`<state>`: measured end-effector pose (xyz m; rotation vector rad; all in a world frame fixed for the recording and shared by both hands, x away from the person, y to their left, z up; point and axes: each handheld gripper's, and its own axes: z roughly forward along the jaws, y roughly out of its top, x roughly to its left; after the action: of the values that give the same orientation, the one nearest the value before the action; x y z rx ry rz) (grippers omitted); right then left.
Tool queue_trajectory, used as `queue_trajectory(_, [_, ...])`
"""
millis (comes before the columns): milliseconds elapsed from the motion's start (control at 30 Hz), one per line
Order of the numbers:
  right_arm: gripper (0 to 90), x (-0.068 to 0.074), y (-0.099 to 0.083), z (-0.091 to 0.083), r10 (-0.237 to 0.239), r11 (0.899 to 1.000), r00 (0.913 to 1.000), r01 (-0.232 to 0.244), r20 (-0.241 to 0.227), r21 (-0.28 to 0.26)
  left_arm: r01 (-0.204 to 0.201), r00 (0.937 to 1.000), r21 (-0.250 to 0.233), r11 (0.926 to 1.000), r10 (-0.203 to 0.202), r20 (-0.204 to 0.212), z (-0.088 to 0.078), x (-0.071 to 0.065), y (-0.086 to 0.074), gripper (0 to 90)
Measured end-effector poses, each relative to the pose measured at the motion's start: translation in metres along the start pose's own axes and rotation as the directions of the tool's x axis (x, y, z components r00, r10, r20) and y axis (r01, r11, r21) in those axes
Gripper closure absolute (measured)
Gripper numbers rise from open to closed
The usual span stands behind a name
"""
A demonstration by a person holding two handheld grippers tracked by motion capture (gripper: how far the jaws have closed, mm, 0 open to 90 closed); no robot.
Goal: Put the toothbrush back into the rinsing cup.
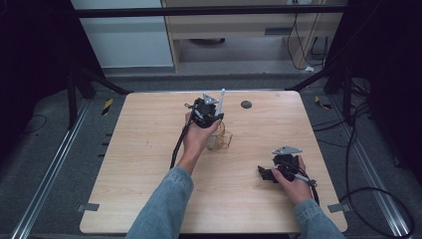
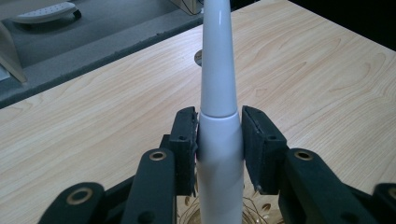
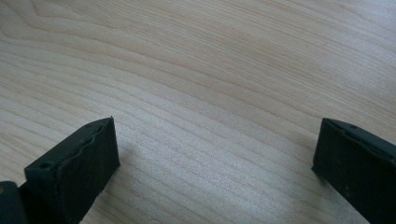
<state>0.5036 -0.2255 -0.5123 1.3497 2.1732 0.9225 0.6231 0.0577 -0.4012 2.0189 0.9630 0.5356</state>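
My left gripper (image 1: 206, 112) is shut on a white tapered handle (image 2: 218, 70) that looks like a toothbrush body; its jaws press both sides just below a seam in the handle. The handle (image 1: 220, 102) stands nearly upright, with its thin end up and away. Its lower end drops into a clear, amber-tinted glass cup (image 1: 221, 139), and the cup's patterned rim (image 2: 254, 212) shows under the jaws. My right gripper (image 1: 263, 173) rests low over the wooden table (image 1: 149, 169) at the front right. It is open, and between its fingers (image 3: 79, 168) there is bare wood.
A small dark round mark (image 1: 246, 104) lies near the table's far edge, beyond the cup. Cables trail on the floor to the right (image 1: 358, 149). Metal rails (image 1: 54, 164) run along both sides of the table.
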Motion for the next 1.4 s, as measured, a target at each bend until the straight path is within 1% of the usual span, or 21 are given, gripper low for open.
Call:
queue_trajectory(100, [0.3, 0.000, 0.000, 0.000, 0.001, 1.000, 1.0000, -0.001, 0.000, 0.000, -0.003, 1.0000, 0.001, 1.0000, 0.003, -0.003, 0.000, 0.001, 0.000, 65.1])
queue_trajectory(300, [0.3, 0.000, 0.000, 0.000, 0.000, 1.000, 1.0000, 0.000, 0.000, 0.000, 0.004, 1.0000, -0.009, 1.0000, -0.004, -0.008, -0.001, 0.000, 0.000, 63.4])
queue_trajectory(600, [0.3, 0.000, 0.000, 0.000, 0.000, 1.000, 1.0000, 0.000, 0.000, 0.000, -0.006, 0.9998, -0.013, 0.9999, 0.006, -0.017, -0.003, -0.001, 0.001, 59.3])
queue_trajectory(933, [0.3, 0.000, 0.000, 0.000, -0.002, 1.000, 1.0000, 0.002, 0.001, -0.001, -0.022, 0.9995, -0.024, 0.9995, 0.021, -0.023, -0.009, -0.002, 0.003, 52.1])
queue_trajectory(1100, [0.3, 0.000, 0.000, 0.000, -0.002, 1.000, 1.0000, 0.002, 0.002, -0.001, -0.038, 0.9986, -0.031, 0.9988, 0.037, -0.037, -0.012, -0.003, 0.005, 48.0])
queue_trajectory(1200, [0.3, 0.000, 0.000, 0.000, -0.002, 1.000, 1.0000, 0.002, 0.002, -0.001, -0.043, 0.9981, -0.036, 0.9984, 0.041, -0.044, -0.014, -0.004, 0.005, 43.7])
queue_trajectory(1233, [0.3, 0.000, 0.000, 0.000, -0.002, 1.000, 1.0000, 0.002, 0.002, -0.001, -0.047, 0.9978, -0.036, 0.9983, 0.045, -0.048, -0.015, -0.004, 0.006, 43.7])
queue_trajectory(1267, [0.3, 0.000, 0.000, 0.000, -0.001, 1.000, 1.0000, 0.001, 0.002, -0.001, -0.055, 0.9971, -0.037, 0.9978, 0.053, -0.054, -0.015, -0.005, 0.006, 41.7])
queue_trajectory(1400, [0.3, 0.000, 0.000, 0.000, 0.000, 1.000, 1.0000, 0.000, 0.001, -0.002, -0.060, 0.9967, -0.041, 0.9973, 0.058, -0.058, -0.016, -0.006, 0.006, 38.1])
